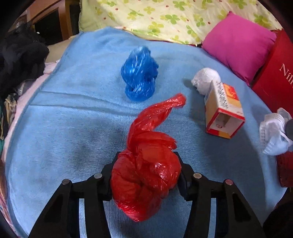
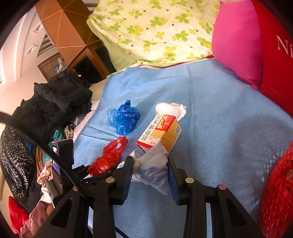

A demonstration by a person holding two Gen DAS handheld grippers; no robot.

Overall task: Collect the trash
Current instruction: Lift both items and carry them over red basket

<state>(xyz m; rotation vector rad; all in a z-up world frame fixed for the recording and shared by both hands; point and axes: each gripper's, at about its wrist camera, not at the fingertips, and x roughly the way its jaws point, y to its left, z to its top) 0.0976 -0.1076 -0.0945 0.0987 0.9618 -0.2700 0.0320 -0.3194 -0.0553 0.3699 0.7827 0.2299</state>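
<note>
My left gripper (image 1: pixel 145 175) is shut on a crumpled red plastic bag (image 1: pixel 146 174) and holds it over the blue blanket (image 1: pixel 64 128); the bag also shows in the right wrist view (image 2: pixel 107 157). My right gripper (image 2: pixel 151 164) is shut on a crumpled white face mask (image 2: pixel 153 170), which also shows at the right edge of the left wrist view (image 1: pixel 272 135). On the blanket lie a blue plastic bag (image 1: pixel 140 75) (image 2: pixel 124 117), a white paper wad (image 1: pixel 206 78) (image 2: pixel 170 109) and an open orange-and-red carton (image 1: pixel 222 109) (image 2: pixel 161 131).
A pink cushion (image 1: pixel 238 44) and a red box (image 1: pixel 276 76) stand at the right. A flowered quilt (image 1: pixel 164 16) lies behind. Dark clothes (image 2: pixel 55 104) pile up at the left. A red mesh basket (image 2: pixel 278 192) is at the right edge of the right wrist view.
</note>
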